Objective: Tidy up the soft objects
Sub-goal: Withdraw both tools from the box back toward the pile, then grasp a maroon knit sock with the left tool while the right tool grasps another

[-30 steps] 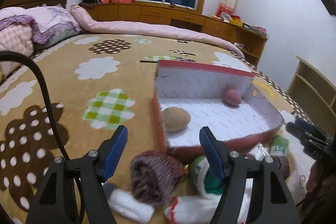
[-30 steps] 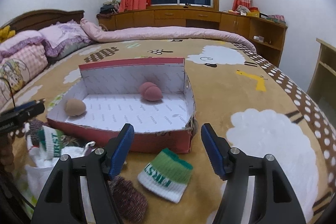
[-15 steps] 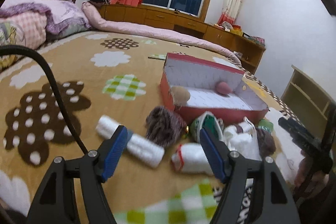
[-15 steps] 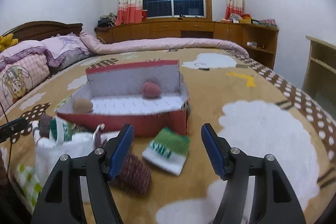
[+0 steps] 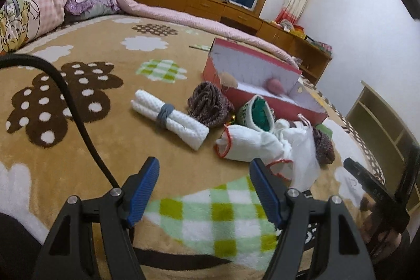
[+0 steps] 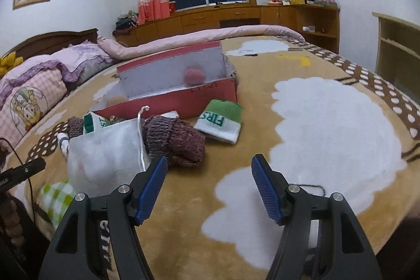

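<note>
A red cardboard box (image 5: 273,101) (image 6: 183,98) lies open on the bed, with a pink ball (image 5: 274,86) (image 6: 193,75) and a tan ball (image 5: 229,79) inside. In front of it lie soft items: a white roll with a grey band (image 5: 168,118), maroon knitted pieces (image 5: 208,104) (image 6: 174,139), a green-and-white sock (image 6: 220,121), white socks with red trim (image 5: 246,144) and a white mesh bag (image 6: 105,156). My left gripper (image 5: 203,176) is open, short of the pile. My right gripper (image 6: 208,175) is open too, just before the maroon piece.
The bed's tan patterned blanket (image 5: 86,106) spreads all around. Pillows (image 5: 31,6) lie at the head, a rolled pink quilt (image 6: 210,34) along the far side. A black cable (image 5: 71,106) crosses the left view. Wooden shelves (image 6: 396,43) stand right of the bed.
Both grippers have drawn back from the box and sunk a little. The pile of soft items is now wholly in view ahead of them. Jaws stayed as wide as before.
</note>
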A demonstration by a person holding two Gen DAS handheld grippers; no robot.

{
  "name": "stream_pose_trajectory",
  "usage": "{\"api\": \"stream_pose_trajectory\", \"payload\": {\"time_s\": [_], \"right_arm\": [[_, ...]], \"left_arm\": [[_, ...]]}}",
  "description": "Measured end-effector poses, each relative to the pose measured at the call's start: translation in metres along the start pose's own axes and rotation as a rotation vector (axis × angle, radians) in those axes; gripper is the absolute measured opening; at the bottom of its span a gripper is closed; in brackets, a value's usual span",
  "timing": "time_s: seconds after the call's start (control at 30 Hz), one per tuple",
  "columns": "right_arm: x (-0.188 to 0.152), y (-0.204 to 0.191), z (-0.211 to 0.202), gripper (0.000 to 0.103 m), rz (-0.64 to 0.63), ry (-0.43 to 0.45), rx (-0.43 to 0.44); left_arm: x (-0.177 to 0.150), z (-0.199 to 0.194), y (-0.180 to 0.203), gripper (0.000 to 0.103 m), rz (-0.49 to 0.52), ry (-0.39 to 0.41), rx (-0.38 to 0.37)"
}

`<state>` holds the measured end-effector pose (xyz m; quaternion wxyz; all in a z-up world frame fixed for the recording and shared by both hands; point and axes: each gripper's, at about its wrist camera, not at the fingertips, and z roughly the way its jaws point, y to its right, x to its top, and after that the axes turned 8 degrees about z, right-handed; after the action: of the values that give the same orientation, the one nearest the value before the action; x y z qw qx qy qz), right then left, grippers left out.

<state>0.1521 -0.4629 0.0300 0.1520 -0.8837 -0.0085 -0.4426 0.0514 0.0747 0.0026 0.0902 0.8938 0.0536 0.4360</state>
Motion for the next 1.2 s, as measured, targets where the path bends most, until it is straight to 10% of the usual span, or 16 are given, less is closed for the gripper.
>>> {"api": "stream_pose_trajectory", "payload": {"time_s": [0.27, 0.63, 1.07, 1.2], "right_arm": [[-0.013, 0.001, 0.041, 0.071, -0.025, -0.192, -0.142], [-0.015, -0.008, 0.043, 0.079, -0.041, -0.159, -0.187], [0.015, 0.017, 0.035, 0.078, 0.260, -0.106, 0.196], [0.021, 0.010, 0.054, 0.078, 0.239, -0.134, 0.202]], "left_arm": [[-0.006, 0.035, 0.000, 0.076, -0.011, -0.146, 0.073], [-0.002, 0.031, -0.009, 0.084, -0.137, -0.106, 0.007], [0.054, 0.047, -0.014, 0.065, -0.131, 0.038, -0.060], [0.064, 0.080, -0.005, 0.038, -0.096, -0.024, -0.065]]}}
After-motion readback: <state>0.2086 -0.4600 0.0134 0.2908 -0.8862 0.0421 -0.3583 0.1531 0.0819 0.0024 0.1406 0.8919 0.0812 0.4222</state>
